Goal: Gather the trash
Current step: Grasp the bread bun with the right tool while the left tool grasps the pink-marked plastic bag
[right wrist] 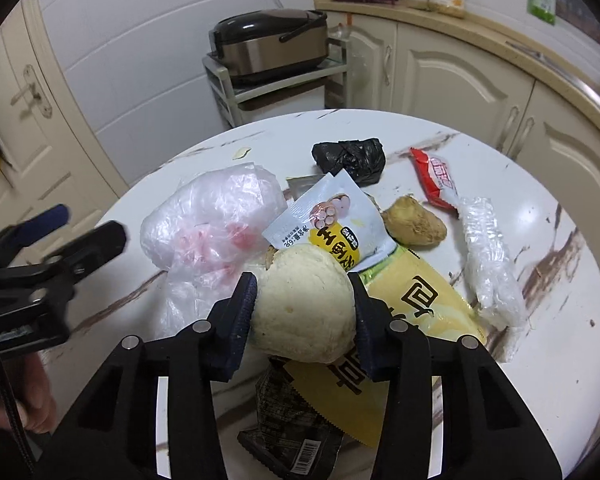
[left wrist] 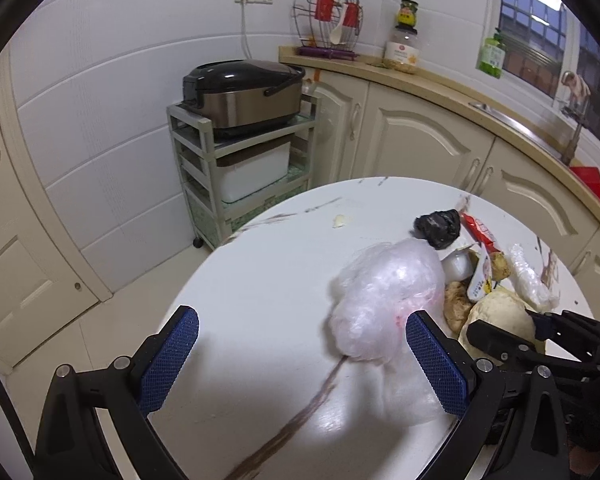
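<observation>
I'm gripping the bun (right wrist: 304, 304) with my right gripper (right wrist: 305, 300) — both pads are pressing on its sides, jaws partly closed. The bun is sitting on the yellow wrapper (right wrist: 412, 300), at the near edge of the trash pile on the round table (right wrist: 540, 360). I'm holding my left gripper (left wrist: 300, 354) wide open — the clear plastic bag (left wrist: 384, 300), just left of the bun, is lying against its right pad.

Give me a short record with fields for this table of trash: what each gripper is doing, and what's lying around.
surface: round white marble-pattern table
right gripper: shut on the pale round steamed bun
left gripper: open, crumpled clear plastic bag by its right finger, not gripped
under bun: yellow snack packet, dark wrapper
farther back: knotted black plastic bag, red wrapper, ginger root
</observation>
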